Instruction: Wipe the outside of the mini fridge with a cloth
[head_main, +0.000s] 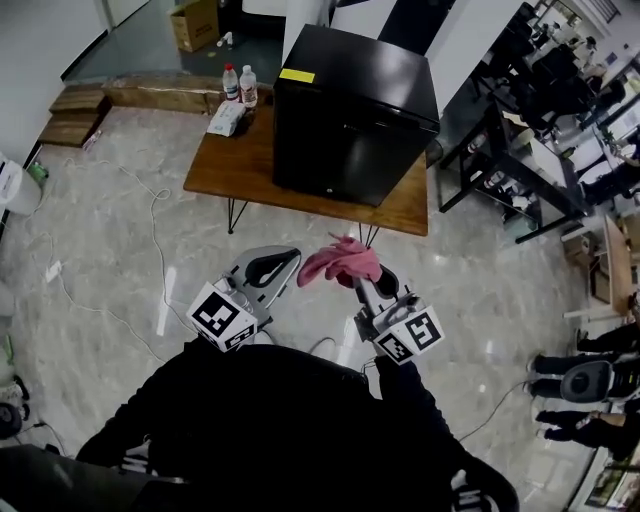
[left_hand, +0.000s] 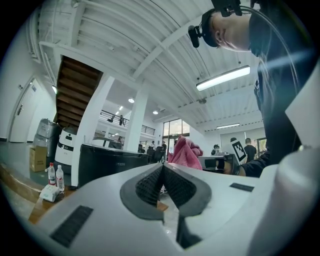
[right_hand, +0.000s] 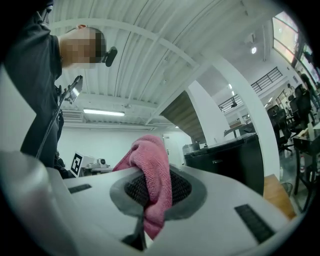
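The right gripper (head_main: 364, 284) clamped the cloth (head_main: 338, 262), which bunched beyond its jaws, well apart from the fridge (head_main: 350, 110); the left gripper (head_main: 268, 270) sat closed, empty.

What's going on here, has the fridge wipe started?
Not yet. A person stands a little back from the wooden table that carries the black mini fridge, with a gripper in each hand. The right gripper is shut on a pink cloth and holds it up in the air, clear of the fridge. The left gripper is shut with nothing in it. Two water bottles stand on the table, left of the fridge in the head view.
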